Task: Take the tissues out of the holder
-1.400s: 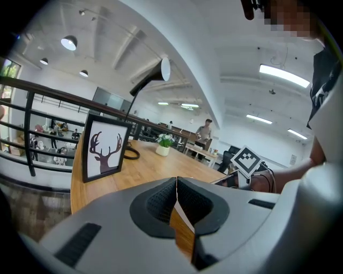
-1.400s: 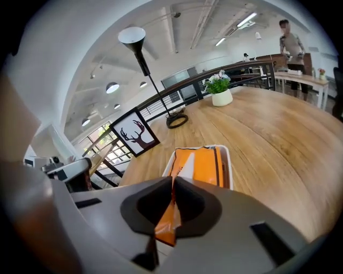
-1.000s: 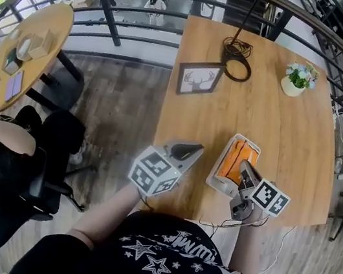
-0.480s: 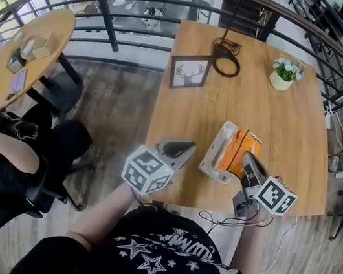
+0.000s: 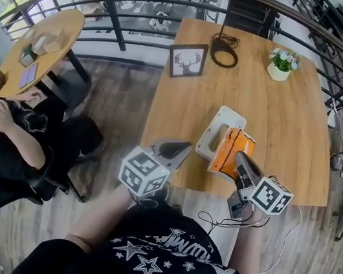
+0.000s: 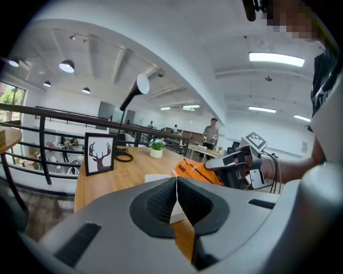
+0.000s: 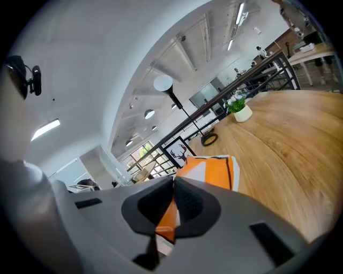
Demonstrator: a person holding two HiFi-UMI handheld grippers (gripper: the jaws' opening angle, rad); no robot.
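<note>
An orange tissue pack [image 5: 230, 149] hangs tilted just right of the white holder [image 5: 219, 129] on the wooden table [image 5: 289, 141]. My right gripper [image 5: 239, 158] is shut on the pack's near end; in the right gripper view the orange pack [image 7: 211, 170] sticks out past the closed jaws [image 7: 173, 182]. My left gripper [image 5: 185, 146] hovers by the table's front edge, left of the holder, shut with nothing in it. The left gripper view shows its jaws [image 6: 176, 180] closed, and beyond them the orange pack [image 6: 197, 170] held by the right gripper.
At the table's far end stand a framed deer picture [image 5: 186, 59], a black cable coil [image 5: 224, 50] and a small potted plant [image 5: 280, 63]. A black railing [image 5: 113, 18] runs behind the table. A person [image 5: 8, 130] sits at a round table [image 5: 39, 51] on the left.
The right gripper has lifted the orange pack up and out of the white holder, where it lay a second ago. The left gripper has shifted a little along the table's front edge.
</note>
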